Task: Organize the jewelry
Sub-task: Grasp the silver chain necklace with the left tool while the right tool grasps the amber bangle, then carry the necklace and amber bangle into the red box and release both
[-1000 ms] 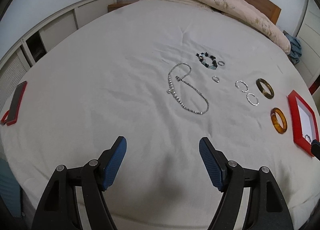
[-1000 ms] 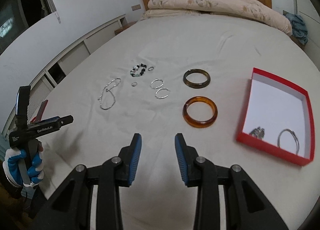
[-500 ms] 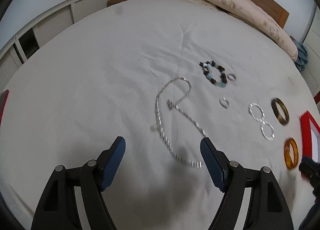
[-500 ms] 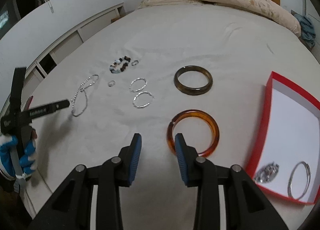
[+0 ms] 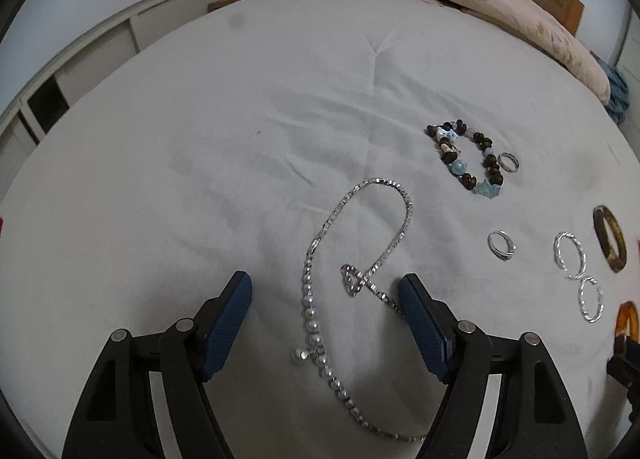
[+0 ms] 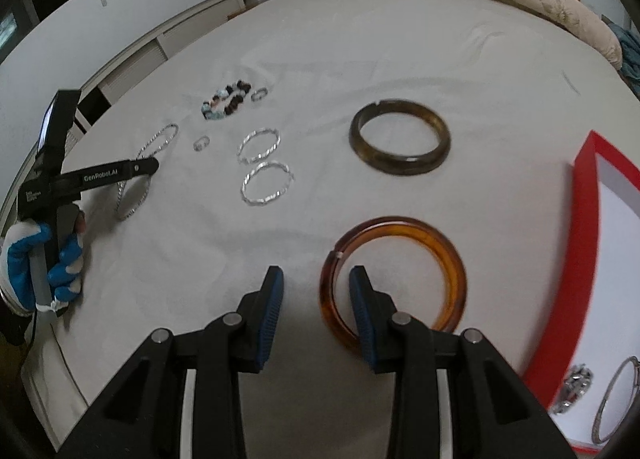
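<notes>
A silver and pearl necklace (image 5: 309, 301) lies looped on the white bed sheet. My left gripper (image 5: 325, 286) hovers over it, its jaws wide and closing, with the necklace's pearl strand and small loop between them, untouched. An amber bangle (image 6: 452, 259) lies by the red box (image 6: 580, 219). My right gripper (image 6: 316, 275) stands partly open astride the bangle's left rim, its right finger inside the ring and the pads not pressing.
A dark bangle (image 6: 400, 169), two silver hoops (image 6: 260, 145), a beaded bracelet (image 5: 464, 157) and two rings (image 5: 501, 245) lie on the sheet. The box holds a silver bangle (image 6: 616, 399) and a small silver piece. A gloved hand (image 6: 40, 259) holds the left tool. A quilt is piled at the headboard.
Both grippers came forward and down towards the bed. The left now straddles the necklace, and the right has reached the amber bangle's left rim.
</notes>
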A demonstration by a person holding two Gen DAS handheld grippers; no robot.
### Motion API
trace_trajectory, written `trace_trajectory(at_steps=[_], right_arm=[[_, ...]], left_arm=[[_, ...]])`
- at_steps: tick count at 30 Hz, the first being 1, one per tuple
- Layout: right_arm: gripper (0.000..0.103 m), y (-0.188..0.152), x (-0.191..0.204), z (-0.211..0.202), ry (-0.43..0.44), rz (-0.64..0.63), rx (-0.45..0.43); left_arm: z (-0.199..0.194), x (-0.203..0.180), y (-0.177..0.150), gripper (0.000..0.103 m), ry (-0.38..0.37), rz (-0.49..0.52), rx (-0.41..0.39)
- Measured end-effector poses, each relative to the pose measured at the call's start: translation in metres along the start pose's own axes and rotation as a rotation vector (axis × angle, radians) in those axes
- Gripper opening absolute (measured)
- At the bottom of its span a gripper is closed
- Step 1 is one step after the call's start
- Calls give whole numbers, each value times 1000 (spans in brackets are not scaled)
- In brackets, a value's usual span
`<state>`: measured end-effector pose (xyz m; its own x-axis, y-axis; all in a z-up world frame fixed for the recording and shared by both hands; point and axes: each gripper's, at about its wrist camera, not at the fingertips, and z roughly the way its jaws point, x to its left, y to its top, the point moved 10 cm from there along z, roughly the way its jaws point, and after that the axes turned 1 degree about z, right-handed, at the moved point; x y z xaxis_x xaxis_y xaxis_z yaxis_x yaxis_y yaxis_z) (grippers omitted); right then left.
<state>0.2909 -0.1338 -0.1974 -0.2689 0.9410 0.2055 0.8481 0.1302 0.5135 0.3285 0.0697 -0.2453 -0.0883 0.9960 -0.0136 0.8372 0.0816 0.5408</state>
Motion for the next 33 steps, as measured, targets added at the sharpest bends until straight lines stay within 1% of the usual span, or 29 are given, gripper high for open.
trace_trajectory(at_steps=[6,9,11,12,14,15,17,20,25,33], right_arm=[[32,-1,0,6,29,2,-15],[30,-3,-1,8,43,4,-23],[28,-4,-3,10,56,14,-30],[25,-5,-4,11,61,19,-33],[20,-5,-7,11,72,37,-39],[16,-4,-7,12,74,42,-40],[13,-4,-8,12,81,46,-41],[12,-3,-6,13,73,37,-46],[10,-1,-5,8,60,45,-65],[9,-1,6,-23,79,73,-104]], left_arm=[[0,0,1,66,-11,11,-28],[-2,-3,-1,61,-10,31,-41],[-4,-11,-2,50,-13,52,-48],[-5,-16,-2,47,-13,63,-52],[-7,-24,-3,32,-18,80,-56],[-6,-28,-1,28,-25,84,-54],[-7,-34,-3,13,-34,97,-52],[-8,-41,-5,5,-46,106,-46],[-15,-38,-6,4,-67,92,-38],[-53,-41,-11,4,-100,89,-72]])
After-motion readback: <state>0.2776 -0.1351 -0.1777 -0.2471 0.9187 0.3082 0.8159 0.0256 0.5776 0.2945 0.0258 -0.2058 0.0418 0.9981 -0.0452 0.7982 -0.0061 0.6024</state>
